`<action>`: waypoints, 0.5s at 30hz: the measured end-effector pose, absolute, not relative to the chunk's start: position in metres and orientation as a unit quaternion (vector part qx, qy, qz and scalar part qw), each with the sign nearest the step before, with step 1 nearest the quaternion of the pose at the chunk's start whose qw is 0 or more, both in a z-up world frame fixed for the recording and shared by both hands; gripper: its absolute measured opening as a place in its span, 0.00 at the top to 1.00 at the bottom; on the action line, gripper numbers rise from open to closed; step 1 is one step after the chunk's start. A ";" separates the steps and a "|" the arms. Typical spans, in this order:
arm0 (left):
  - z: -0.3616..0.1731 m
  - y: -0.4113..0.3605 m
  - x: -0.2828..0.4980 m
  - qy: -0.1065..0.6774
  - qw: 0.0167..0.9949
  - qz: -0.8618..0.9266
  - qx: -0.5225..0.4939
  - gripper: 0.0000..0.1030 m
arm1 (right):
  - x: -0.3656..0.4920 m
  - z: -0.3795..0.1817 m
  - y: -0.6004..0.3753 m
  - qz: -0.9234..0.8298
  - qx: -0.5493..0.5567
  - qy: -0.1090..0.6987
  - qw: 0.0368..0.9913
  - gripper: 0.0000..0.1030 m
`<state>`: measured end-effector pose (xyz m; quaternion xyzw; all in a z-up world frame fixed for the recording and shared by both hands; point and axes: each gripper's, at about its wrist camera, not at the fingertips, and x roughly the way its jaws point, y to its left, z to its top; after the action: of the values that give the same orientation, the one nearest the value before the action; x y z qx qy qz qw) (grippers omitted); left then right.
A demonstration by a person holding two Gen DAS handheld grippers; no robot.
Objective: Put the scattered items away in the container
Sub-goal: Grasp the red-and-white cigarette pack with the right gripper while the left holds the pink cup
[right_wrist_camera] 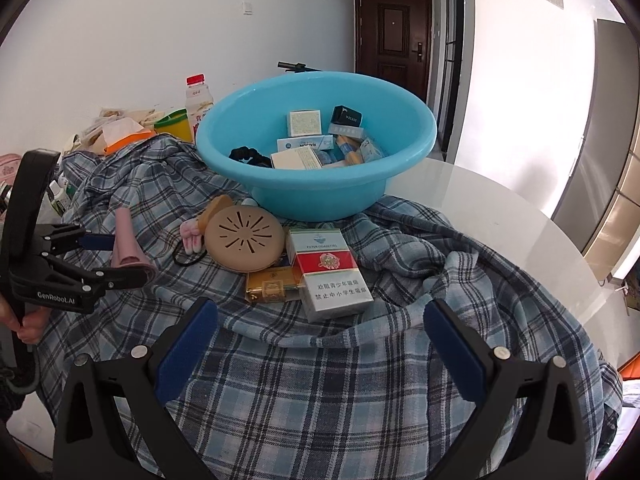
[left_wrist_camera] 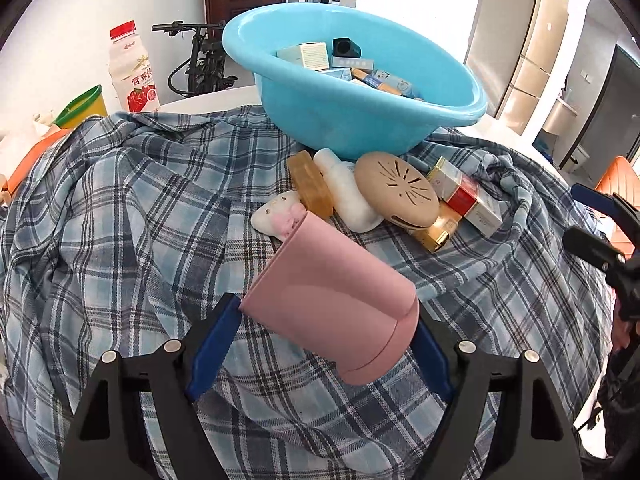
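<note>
My left gripper (left_wrist_camera: 324, 336) is shut on a pink cup (left_wrist_camera: 332, 300), held on its side above the plaid cloth (left_wrist_camera: 120, 220); it also shows in the right wrist view (right_wrist_camera: 128, 244). The blue basin (left_wrist_camera: 360, 92) stands beyond, holding several small boxes (right_wrist_camera: 304, 148). In front of it lie a tan round case (left_wrist_camera: 396, 192), an amber soap bar (left_wrist_camera: 310, 184), a white bottle (left_wrist_camera: 348, 196), a pink-and-white toy (left_wrist_camera: 276, 212), a gold box (right_wrist_camera: 272, 286) and a red-and-white cigarette pack (right_wrist_camera: 328, 272). My right gripper (right_wrist_camera: 320, 336) is open and empty, just short of the cigarette pack.
A red-capped drink bottle (left_wrist_camera: 132, 68) and a yellow cup with a green rim (left_wrist_camera: 82, 108) stand at the back left beside an orange tissue box (right_wrist_camera: 124, 134). The white round table edge (right_wrist_camera: 500, 216) lies to the right. A black hair tie (right_wrist_camera: 188, 256) lies near the tan case.
</note>
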<state>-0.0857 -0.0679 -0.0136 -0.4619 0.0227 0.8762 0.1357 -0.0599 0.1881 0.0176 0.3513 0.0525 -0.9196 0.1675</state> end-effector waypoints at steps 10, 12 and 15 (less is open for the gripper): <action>-0.009 -0.071 -0.081 0.023 0.137 0.879 -0.456 0.20 | -0.093 0.000 0.180 -0.892 0.391 0.074 0.214 0.00; -0.009 -0.072 -0.081 0.022 0.137 0.879 -0.457 0.20 | -0.102 -0.003 0.181 -0.886 0.398 0.076 0.224 0.00; -0.011 -0.073 -0.082 0.024 0.135 0.877 -0.460 0.20 | -0.112 -0.008 0.182 -0.879 0.406 0.076 0.238 0.06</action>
<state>-0.0823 -0.0725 -0.0107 -0.4600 0.0243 0.8773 0.1348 -0.1121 0.1819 -0.0083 0.4056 0.0764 -0.8791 0.2383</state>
